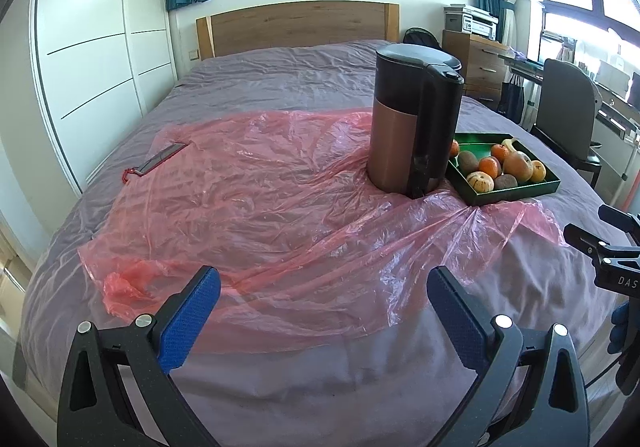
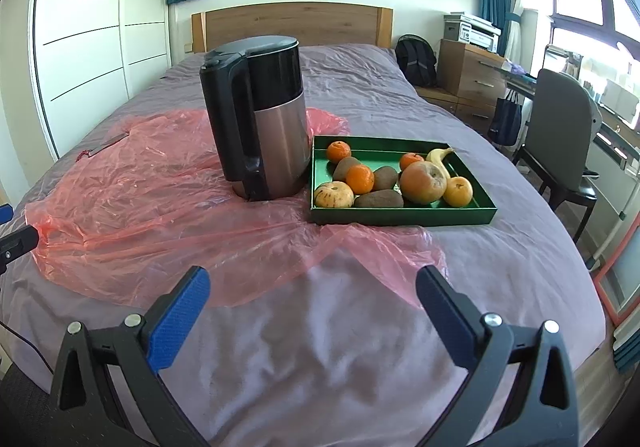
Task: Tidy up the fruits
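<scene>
1. Both grippers hang over the near edge of the bed [image 2: 320, 347], prob so I get a clear look at everything. Left gripper [image 1: 324, 311] is spread wide, nothing in it; right gripper [image 2: 313, 313] same, spread and empty.
2. Fruits [image 2: 392, 179] all sit in the green tray [image 2: 400, 216], toward the bed's right side, on the edge of the pink plastic sheet [image 2: 140, 215], just beside the kettle [image 2: 260, 119].
3. Looks: tangerines, brown kiwis, a big blotchy apple, a small banana at the back, all jumbled and touching. Could be sorted already or still to sort, can't tell.
</scene>
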### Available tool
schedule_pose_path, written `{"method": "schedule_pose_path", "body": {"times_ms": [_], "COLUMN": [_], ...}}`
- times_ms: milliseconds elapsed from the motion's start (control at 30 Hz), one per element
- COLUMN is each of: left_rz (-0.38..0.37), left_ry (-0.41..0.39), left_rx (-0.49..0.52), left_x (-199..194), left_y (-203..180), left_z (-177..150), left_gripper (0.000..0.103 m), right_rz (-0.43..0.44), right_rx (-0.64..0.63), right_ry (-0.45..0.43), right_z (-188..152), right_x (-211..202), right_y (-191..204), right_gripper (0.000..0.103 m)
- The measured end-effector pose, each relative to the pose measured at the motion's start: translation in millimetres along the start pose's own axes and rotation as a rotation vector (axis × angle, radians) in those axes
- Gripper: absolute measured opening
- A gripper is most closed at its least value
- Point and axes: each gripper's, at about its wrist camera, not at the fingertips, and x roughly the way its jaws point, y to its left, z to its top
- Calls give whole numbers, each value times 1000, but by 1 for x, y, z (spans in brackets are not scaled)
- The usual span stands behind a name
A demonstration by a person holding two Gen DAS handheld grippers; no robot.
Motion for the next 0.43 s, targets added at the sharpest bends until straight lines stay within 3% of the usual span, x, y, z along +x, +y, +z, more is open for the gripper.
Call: {"method": "schedule_pose_path", "body": {"times_ms": [433], "left_rz": [0], "left_ry": [-10], "left_rx": [39], "left_x": [-4], "left_y": [-10], "left_z": [0], "left_gripper": [102], "right_rz": [-2], "right_rx": [4], "right_ry": [-5], "right_z": [0], "right_x": [-1], "right_y": [-2], "right_gripper": [103]}}
